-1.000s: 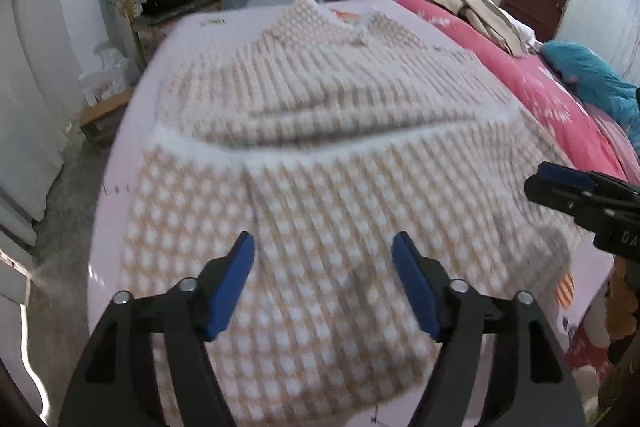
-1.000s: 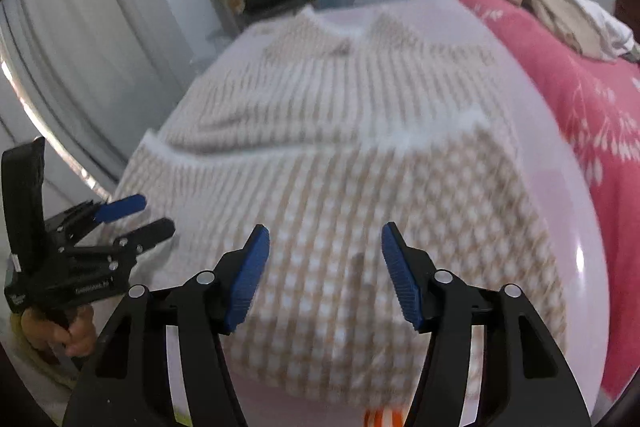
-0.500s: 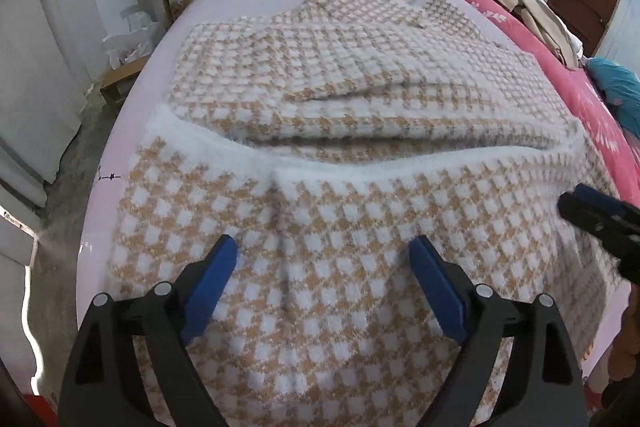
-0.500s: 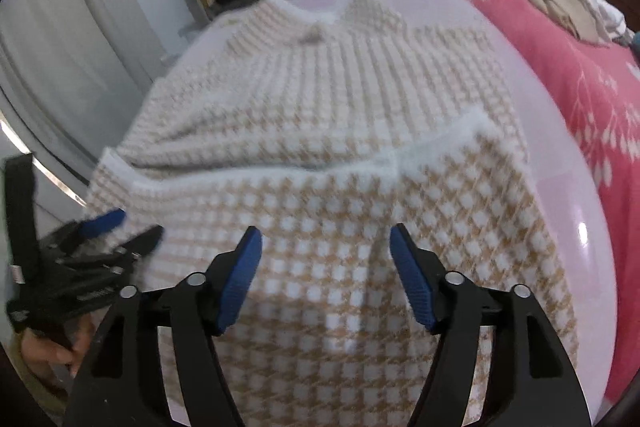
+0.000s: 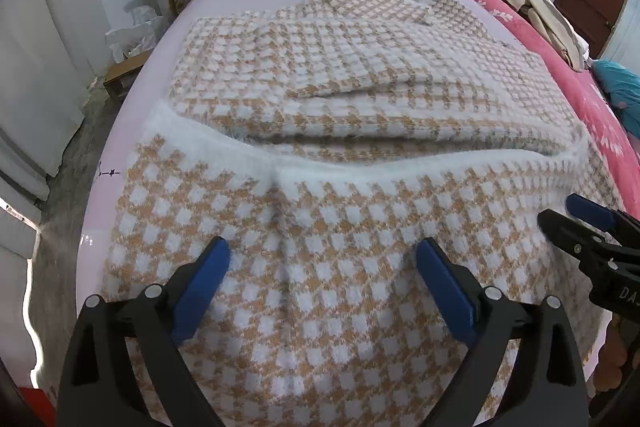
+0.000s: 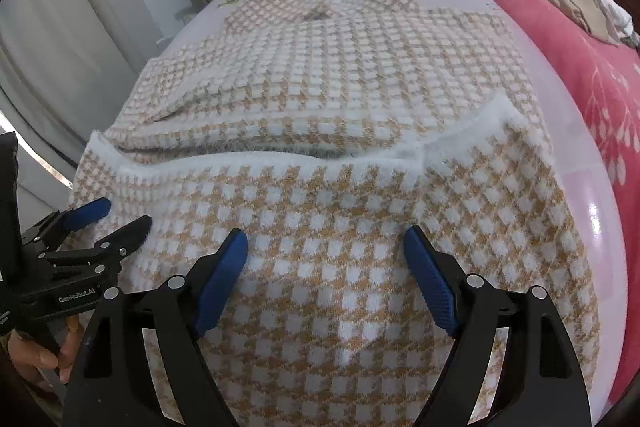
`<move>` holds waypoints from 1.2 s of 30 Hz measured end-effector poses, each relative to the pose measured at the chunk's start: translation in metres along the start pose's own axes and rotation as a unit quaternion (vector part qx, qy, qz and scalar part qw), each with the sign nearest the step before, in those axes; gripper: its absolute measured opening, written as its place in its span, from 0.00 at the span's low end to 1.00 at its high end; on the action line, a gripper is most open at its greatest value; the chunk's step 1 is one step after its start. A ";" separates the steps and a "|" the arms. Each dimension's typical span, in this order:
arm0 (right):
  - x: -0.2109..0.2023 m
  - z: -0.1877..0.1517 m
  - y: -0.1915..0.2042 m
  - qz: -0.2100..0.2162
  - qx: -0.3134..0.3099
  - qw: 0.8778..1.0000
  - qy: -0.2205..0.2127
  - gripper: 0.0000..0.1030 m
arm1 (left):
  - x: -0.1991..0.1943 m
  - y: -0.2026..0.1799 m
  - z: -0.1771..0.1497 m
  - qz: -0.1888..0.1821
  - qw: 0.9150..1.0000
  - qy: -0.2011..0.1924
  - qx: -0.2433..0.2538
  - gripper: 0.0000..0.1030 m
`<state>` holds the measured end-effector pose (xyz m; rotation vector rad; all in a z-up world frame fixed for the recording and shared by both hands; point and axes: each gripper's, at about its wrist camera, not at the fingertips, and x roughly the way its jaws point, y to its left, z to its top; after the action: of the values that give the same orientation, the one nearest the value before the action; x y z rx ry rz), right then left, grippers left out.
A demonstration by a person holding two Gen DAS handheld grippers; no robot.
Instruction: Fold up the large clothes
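The checked knit sweater [image 5: 340,99] lies spread across the pale pink bed [image 5: 132,131], collar toward the far end, its white-trimmed hem [image 5: 360,167] folded up over the body. Left of that hem's centre seam, the left gripper [image 5: 322,277] hovers over the folded panel, jaws opening with no cloth pinched between them. Right of the seam, the right gripper [image 6: 324,267] does likewise, jaws opening and empty. Both seem to have let go so the fold lies flat, likely before the next fold.
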<state>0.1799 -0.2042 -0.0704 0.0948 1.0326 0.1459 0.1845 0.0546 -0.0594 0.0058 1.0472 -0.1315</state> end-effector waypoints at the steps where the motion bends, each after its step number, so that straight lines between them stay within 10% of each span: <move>1: 0.000 0.000 0.000 -0.001 0.000 1.000 0.000 0.75 | 0.000 0.001 0.000 -0.001 1.000 0.001 0.000 0.91; 36: 0.002 0.012 -0.025 -0.042 0.032 0.998 0.028 0.82 | 0.003 -0.003 0.004 0.024 0.999 0.026 -0.015 0.94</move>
<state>0.1926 -0.2283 -0.0695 0.1054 1.0955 0.0407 0.1889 0.0513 -0.0597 0.0061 1.0996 -0.0722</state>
